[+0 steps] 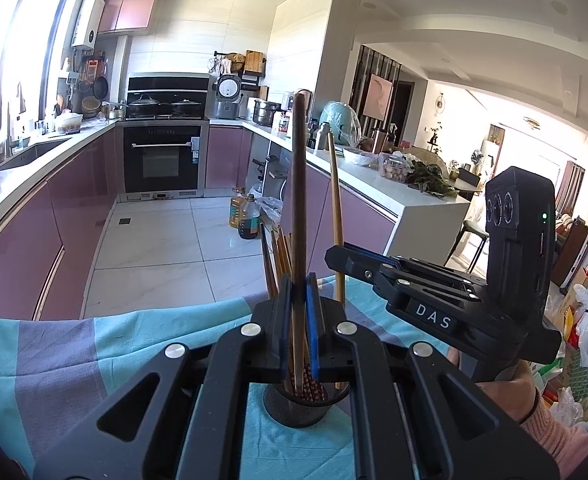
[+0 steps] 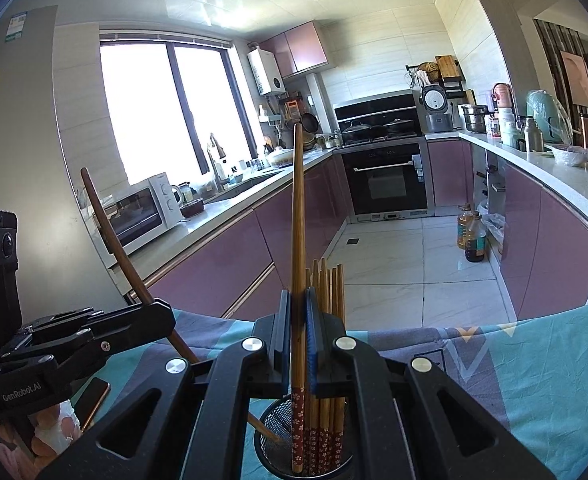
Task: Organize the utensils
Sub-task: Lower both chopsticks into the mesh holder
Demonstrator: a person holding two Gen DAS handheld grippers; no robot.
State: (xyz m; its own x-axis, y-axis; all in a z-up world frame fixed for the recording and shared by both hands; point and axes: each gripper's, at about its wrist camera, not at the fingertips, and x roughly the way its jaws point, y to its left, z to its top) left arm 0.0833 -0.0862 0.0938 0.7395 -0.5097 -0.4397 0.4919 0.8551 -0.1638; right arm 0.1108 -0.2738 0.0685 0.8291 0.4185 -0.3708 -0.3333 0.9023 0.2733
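Two grippers worked over one black mesh holder (image 1: pixel 301 404) that stood on a blue and grey cloth (image 1: pixel 74 344) at the near edge of a kitchen. The left gripper (image 1: pixel 298 320) had its blue pads pressed together on a dark brown chopstick (image 1: pixel 298 184), held upright with its lower end down inside the holder. The right gripper (image 2: pixel 298 344) likewise pinched a lighter wooden chopstick (image 2: pixel 297 240) with a red flowered tip, its end resting in the holder (image 2: pixel 270 424). A bunch of other chopsticks (image 2: pixel 327 292) already stood in the holder, just right of the held one. Far behind ran purple cabinets (image 1: pixel 74 208) and an oven (image 1: pixel 162 156).
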